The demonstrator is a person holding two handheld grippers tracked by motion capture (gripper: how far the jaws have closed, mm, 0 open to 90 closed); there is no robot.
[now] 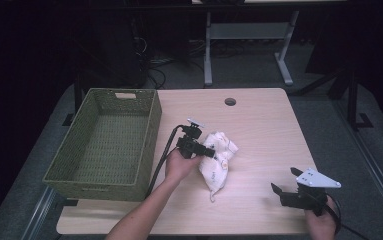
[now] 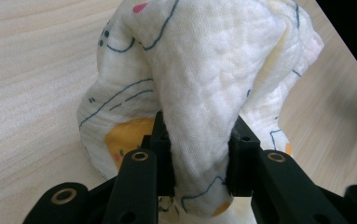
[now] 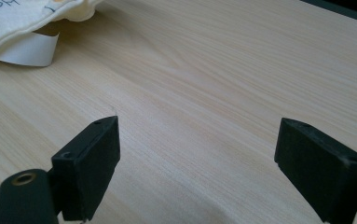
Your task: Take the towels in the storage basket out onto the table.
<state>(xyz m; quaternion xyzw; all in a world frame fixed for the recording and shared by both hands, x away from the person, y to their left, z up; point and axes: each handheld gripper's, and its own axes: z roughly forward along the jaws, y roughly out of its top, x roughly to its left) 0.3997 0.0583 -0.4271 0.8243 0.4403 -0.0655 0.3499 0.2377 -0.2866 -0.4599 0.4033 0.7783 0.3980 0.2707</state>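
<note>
1. The cloth is soft, white, crinkled woven cotton with printed figures.
2. The table is pale, smooth, matt wood grain.
3. The basket is olive, rough woven wicker.
4. The left gripper looks like matt black plastic.

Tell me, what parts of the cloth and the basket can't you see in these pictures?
- Cloth, high view: its left part is hidden behind the left gripper; the print is too small to make out.
- Cloth, left gripper view: the top and bottom edges cut it off, and the pinched fold sits between the black jaws.
- Cloth, right gripper view: just a corner shows; the top and left edges crop the rest.
- Basket, high view: its near wall hides the floor just behind it.
</note>
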